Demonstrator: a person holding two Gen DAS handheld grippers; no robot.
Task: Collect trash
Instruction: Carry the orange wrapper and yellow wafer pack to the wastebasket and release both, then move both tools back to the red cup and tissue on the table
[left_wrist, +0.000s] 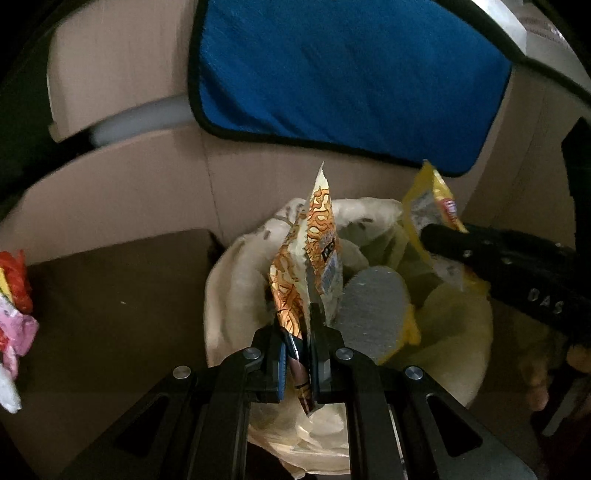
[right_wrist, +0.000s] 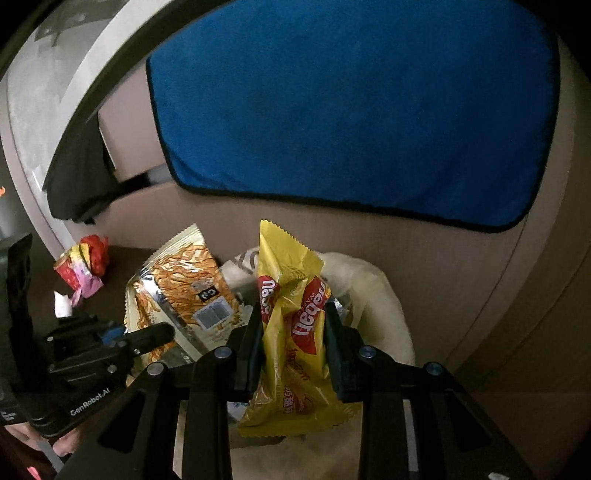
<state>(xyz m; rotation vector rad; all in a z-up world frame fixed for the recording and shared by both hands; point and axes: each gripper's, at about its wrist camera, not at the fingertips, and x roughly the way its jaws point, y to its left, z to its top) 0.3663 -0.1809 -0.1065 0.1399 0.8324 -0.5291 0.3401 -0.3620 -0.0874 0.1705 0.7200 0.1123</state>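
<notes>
My left gripper (left_wrist: 299, 325) is shut on an orange-and-white noodle wrapper (left_wrist: 314, 243) and holds it upright over a bin lined with a pale bag (left_wrist: 236, 280). The wrapper also shows in the right wrist view (right_wrist: 188, 288). My right gripper (right_wrist: 291, 314) is shut on a yellow wafer wrapper (right_wrist: 291, 332) over the same bin (right_wrist: 380, 295). In the left wrist view the right gripper (left_wrist: 432, 236) pinches the yellow wrapper (left_wrist: 432, 195) at the bin's right. A grey-backed wrapper (left_wrist: 373, 310) lies inside the bin.
A blue cloth (left_wrist: 351, 74) hangs over a cardboard wall (left_wrist: 129, 184) behind the bin. A red-and-pink crumpled wrapper (right_wrist: 83, 269) lies on the dark surface (left_wrist: 122, 302) to the left. The scene is dim.
</notes>
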